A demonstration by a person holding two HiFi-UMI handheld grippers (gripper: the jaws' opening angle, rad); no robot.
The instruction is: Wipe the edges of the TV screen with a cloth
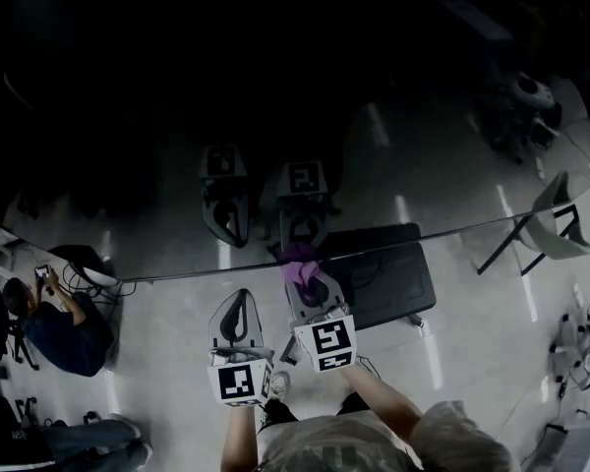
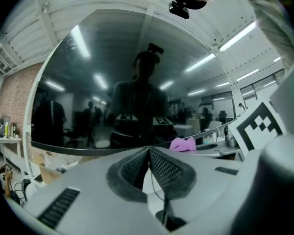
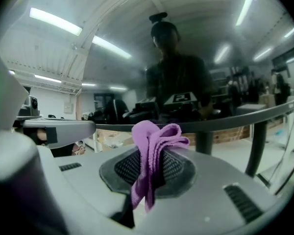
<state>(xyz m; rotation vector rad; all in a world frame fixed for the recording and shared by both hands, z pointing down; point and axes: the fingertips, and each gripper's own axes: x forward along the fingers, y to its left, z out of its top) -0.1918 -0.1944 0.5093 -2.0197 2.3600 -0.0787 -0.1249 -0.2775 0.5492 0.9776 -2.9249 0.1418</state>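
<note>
The dark, glossy TV screen [image 1: 275, 87] fills the upper half of the head view, and its lower edge [image 1: 403, 244] runs across the middle. My right gripper [image 1: 307, 281] is shut on a purple cloth [image 1: 299, 266], which is bunched at that lower edge. In the right gripper view the cloth [image 3: 153, 146] stands up from between the jaws, just under the edge [image 3: 225, 123]. My left gripper [image 1: 238, 311] hangs beside it to the left, a little below the edge, shut with nothing in it. Its view shows the cloth [image 2: 183, 144] to the right and the screen [image 2: 137, 82] ahead.
Under the screen stands a black table [image 1: 383, 278]. A grey chair [image 1: 551, 226] is at the right. A person sits low at the left [image 1: 54, 323] amid cables. A dark post [image 3: 257, 141] stands to the right of my right gripper.
</note>
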